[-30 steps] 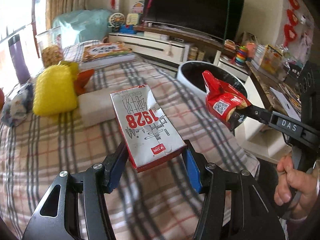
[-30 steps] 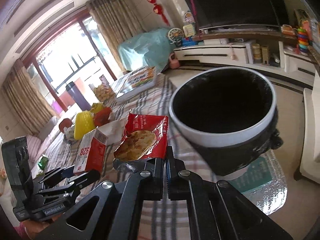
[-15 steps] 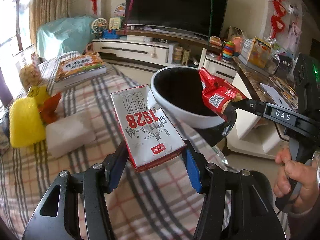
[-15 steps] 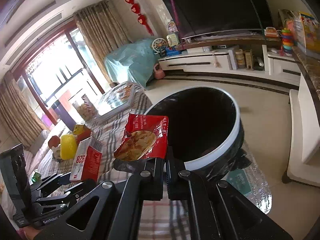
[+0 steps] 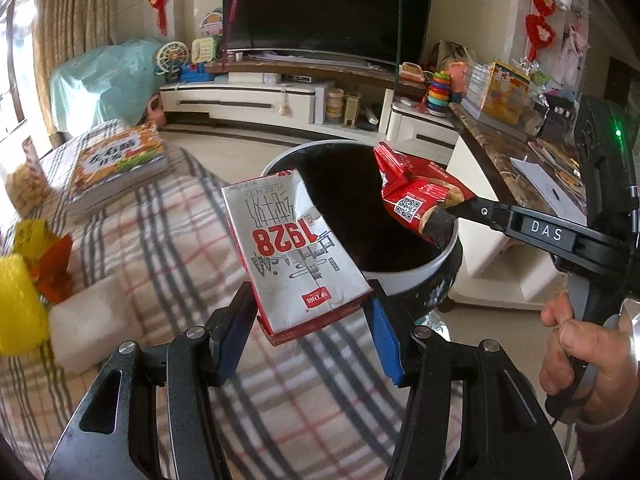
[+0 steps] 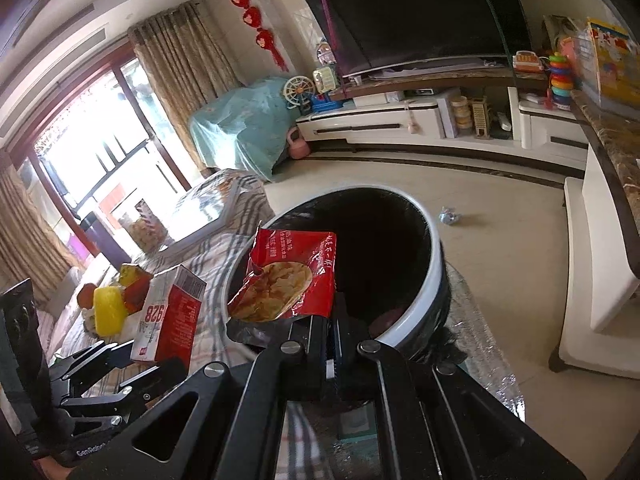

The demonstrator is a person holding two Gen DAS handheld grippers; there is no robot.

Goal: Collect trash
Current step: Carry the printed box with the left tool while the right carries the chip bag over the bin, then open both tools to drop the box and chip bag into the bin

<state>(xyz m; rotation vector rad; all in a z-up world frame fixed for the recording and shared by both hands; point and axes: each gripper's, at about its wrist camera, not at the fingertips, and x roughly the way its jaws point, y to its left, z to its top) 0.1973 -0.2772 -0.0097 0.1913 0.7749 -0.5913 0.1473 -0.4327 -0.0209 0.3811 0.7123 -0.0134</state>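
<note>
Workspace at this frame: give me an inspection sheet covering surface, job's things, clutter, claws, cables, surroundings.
Surface: plaid cloth over the table.
Job's things: milk carton and red snack wrapper held at the trash bin; wrapper over its opening.
Clutter: book, yellow sponge, white block.
Claws: left claw shut on carton; right claw shut on wrapper.
Cables: nothing seen.
Surroundings: television, TV cabinet, curtains.

Left tongs (image 5: 310,320) angled downward, blue pads clamped partway; right tongs (image 6: 329,330) pinched fully together, hand (image 5: 584,360) gripping.
</note>
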